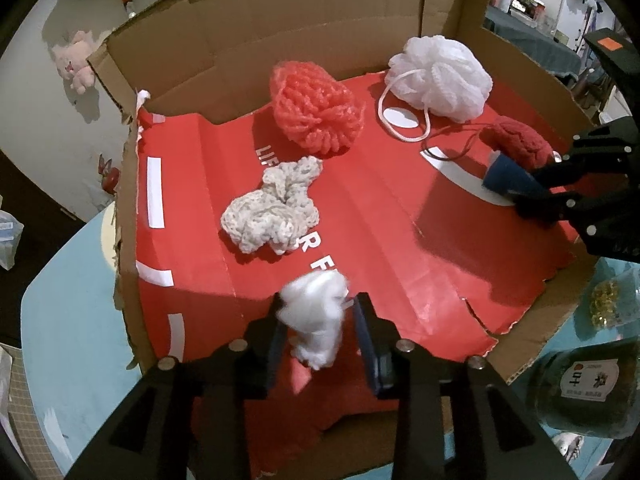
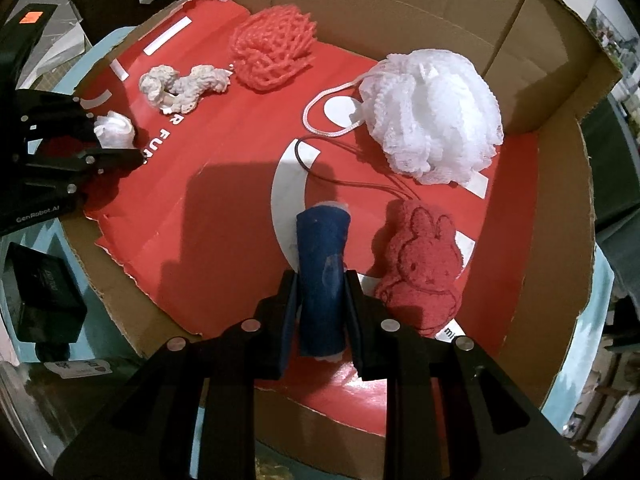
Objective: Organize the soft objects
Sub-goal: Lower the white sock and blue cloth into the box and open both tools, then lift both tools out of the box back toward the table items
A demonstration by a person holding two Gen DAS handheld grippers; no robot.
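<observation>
A white fluffy wad [image 1: 316, 320] hangs blurred between the fingers of my left gripper [image 1: 320, 304], whose jaws stand apart with a gap on the wad's right side. My right gripper [image 2: 321, 278] is shut on a blue cloth roll [image 2: 322, 240], low over the red box floor. Beside the roll lies a red bunny plush [image 2: 424, 256]. Further in the box lie a white mesh pouf [image 2: 436, 120], a coral mesh pouf [image 1: 316, 108] and a cream crochet piece [image 1: 272, 208].
The cardboard box [image 1: 240, 40] has tall brown walls at the back and sides and a torn red liner. It sits on a light blue table [image 1: 72, 300]. A dark jar [image 1: 588, 384] stands right of the box, a black case [image 2: 44, 300] left.
</observation>
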